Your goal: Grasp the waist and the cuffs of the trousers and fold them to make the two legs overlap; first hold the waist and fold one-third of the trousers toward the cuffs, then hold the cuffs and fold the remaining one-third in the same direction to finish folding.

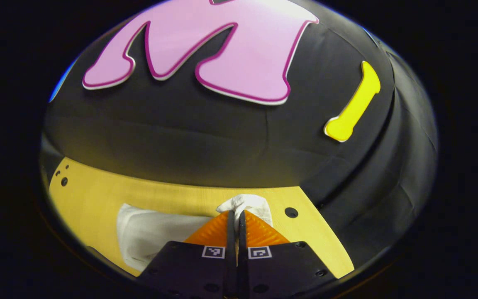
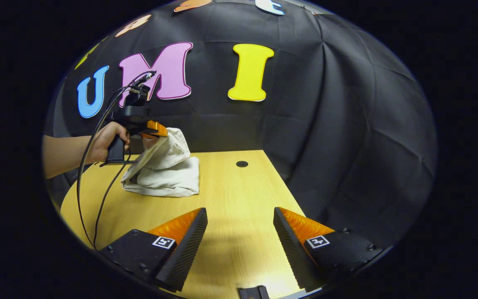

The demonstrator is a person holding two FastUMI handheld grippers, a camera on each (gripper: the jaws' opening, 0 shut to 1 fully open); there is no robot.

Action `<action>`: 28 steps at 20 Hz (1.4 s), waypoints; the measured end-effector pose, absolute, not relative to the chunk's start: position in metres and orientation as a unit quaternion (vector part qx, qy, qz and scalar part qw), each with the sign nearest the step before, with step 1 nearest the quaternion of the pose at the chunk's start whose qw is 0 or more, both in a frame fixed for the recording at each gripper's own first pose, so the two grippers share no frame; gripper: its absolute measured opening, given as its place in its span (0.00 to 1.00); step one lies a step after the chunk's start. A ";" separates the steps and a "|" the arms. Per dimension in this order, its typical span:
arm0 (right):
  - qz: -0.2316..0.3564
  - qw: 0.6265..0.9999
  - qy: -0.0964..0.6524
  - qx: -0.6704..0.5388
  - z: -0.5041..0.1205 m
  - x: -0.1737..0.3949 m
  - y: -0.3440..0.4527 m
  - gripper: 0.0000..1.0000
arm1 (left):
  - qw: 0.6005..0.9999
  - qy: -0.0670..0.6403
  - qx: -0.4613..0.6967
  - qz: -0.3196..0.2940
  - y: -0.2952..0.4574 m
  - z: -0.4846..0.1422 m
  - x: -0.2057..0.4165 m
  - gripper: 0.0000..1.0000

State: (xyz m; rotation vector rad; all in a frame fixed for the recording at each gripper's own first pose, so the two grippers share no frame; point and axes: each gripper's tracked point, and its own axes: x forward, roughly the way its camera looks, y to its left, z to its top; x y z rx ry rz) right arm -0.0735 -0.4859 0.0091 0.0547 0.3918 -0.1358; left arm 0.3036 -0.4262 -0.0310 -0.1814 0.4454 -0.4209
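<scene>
up close, left gripper (image 1: 236, 216) clamped on trousers (image 1: 147, 234); right gripper (image 2: 239, 224) spread apart over table (image 2: 230, 195).

A pale wooden table (image 2: 239, 195) sits under bright light, round holes (image 2: 242, 164) drilled in its top. Black cloth wall (image 2: 347, 124) wraps behind and beside it.

trousers (image 1: 147, 236) part hidden behind fingers (image 1: 222, 232)
</scene>
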 end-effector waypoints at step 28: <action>-0.044 0.993 0.108 0.028 0.111 -0.137 -0.424 0.98 | 0.996 0.056 -0.055 -0.052 -0.171 0.062 0.010 0.97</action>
